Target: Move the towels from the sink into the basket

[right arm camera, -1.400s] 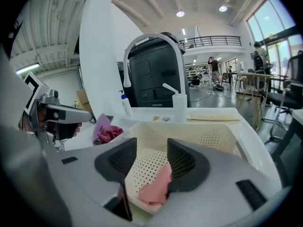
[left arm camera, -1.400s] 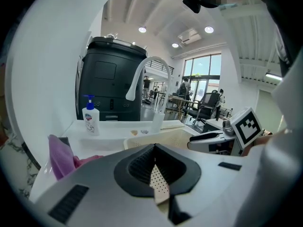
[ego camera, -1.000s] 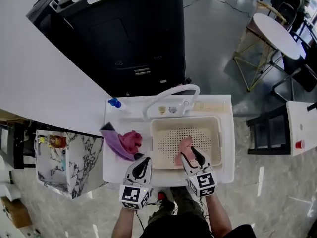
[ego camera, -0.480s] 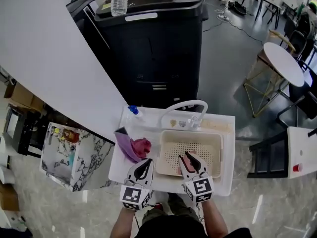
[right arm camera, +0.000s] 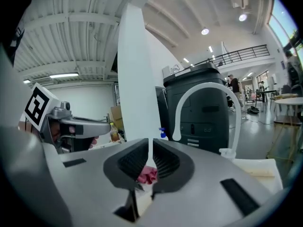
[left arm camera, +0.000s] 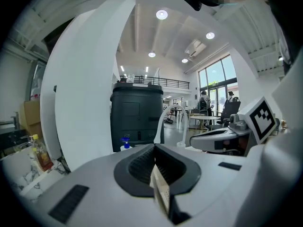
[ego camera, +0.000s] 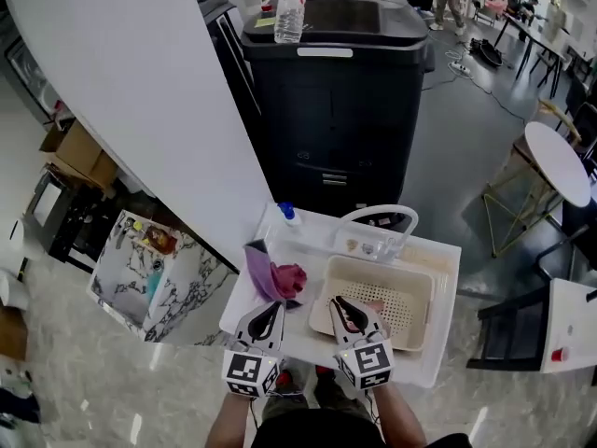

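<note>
While the left gripper [ego camera: 267,312] sits clamped empty, the right gripper [ego camera: 341,304], just closing to an empty slit, hangs over the basket [ego camera: 384,263].

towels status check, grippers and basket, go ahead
Left gripper shut, empty. Right gripper jaws just closing, nearly together, empty. Pink towel in basket; purple towel and red towel beside it. Nothing in the way.

Two grippers: left gripper [ego camera: 269,312]; right gripper [ego camera: 340,304], jaws just closing, empty. Three towels: purple towel [ego camera: 256,267] and red towel [ego camera: 290,277] ahead of the left jaws, pink towel [ego camera: 374,303] just beyond the right jaws. One basket [ego camera: 423,294]. One faucet [ego camera: 373,210] ahead of both. Two bottles: blue-capped bottle [ego camera: 287,215], water bottle [ego camera: 290,7] far ahead. One black bin [ego camera: 345,110] beyond the faucet.
</note>
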### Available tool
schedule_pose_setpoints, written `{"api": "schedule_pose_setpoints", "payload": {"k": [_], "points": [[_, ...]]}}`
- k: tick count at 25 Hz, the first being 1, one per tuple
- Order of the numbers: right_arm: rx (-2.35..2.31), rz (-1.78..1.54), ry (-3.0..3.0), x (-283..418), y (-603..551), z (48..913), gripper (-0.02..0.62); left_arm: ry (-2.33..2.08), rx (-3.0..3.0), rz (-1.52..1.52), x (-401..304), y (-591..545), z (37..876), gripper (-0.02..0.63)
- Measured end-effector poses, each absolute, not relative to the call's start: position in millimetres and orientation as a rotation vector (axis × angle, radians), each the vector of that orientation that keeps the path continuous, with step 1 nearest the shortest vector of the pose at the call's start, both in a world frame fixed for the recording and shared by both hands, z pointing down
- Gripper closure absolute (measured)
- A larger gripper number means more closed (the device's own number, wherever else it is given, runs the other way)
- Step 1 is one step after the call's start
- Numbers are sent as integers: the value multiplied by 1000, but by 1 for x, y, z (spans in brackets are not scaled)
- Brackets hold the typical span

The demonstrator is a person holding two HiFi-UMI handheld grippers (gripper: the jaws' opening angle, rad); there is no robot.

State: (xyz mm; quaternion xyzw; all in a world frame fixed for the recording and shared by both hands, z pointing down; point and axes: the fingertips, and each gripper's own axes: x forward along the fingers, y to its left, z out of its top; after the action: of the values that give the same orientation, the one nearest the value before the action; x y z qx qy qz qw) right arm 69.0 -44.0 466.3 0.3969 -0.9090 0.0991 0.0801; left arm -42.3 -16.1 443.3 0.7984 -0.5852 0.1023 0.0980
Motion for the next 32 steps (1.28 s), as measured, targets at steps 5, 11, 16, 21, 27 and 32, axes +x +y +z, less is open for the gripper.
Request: {"api": "schedule_pose_setpoints", "payload": {"k": [5,11,16,21,27,32], "points": [[1087,303,-2740,31,-37,472,549,-1808,2301,307,-74,-5,446,598],[1019,315,-2731,-5,-38,484,549,-1860,2242,324,-113,3,452,598],[987,321,-2716,-33,-42,491,551,-1876,2186,319,-144,8,461,598],[962,327,-2686,-54,-50,506,551,-1868,2157,309,-165,5,474,598],[933,359,-2641,-78,-53,533,551,-1835,2134,318,-185,-3,499,598],[919,392,-2605,-92,-56,557,551,-1795,2120,328,-194,-9,522,598]]}}
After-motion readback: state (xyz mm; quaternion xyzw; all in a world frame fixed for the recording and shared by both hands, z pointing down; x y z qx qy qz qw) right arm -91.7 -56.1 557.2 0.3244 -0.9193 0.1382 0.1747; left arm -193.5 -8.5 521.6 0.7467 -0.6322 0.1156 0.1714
